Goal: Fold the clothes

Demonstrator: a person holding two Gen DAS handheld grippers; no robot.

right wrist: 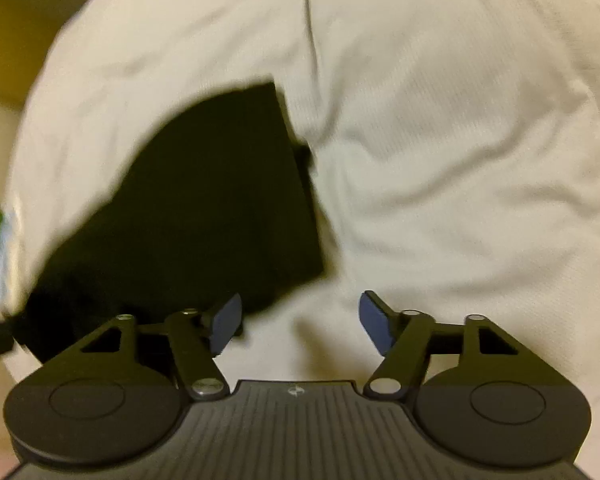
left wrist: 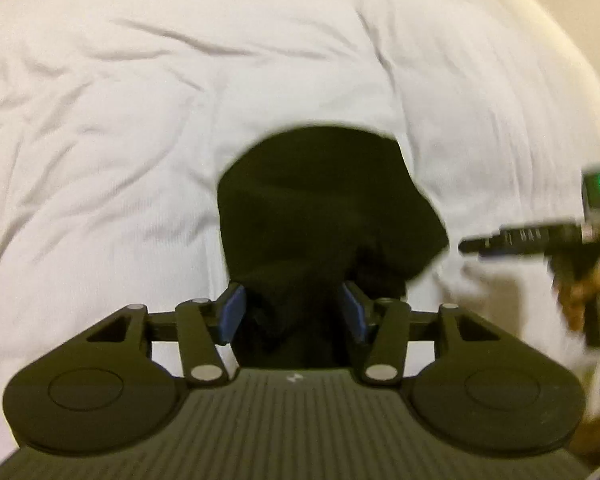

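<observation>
A black garment (left wrist: 320, 208) lies bunched on a white bed sheet (left wrist: 140, 100). In the left wrist view its near end runs between the blue pads (left wrist: 234, 312) of my left gripper (left wrist: 294, 312). The jaws stand apart and do not visibly squeeze the cloth. In the right wrist view the same garment (right wrist: 204, 208) spreads to the left. My right gripper (right wrist: 300, 324) is open over bare sheet (right wrist: 460, 120), and its left pad (right wrist: 228, 324) sits at the cloth's right edge. The right hand's tool (left wrist: 540, 236) shows blurred at the right of the left wrist view.
The wrinkled white sheet fills both views around the garment. A beige surface (right wrist: 20, 20) shows beyond the bed's edge at the upper left of the right wrist view. A blurred brownish shape (left wrist: 580, 292) sits by the right tool.
</observation>
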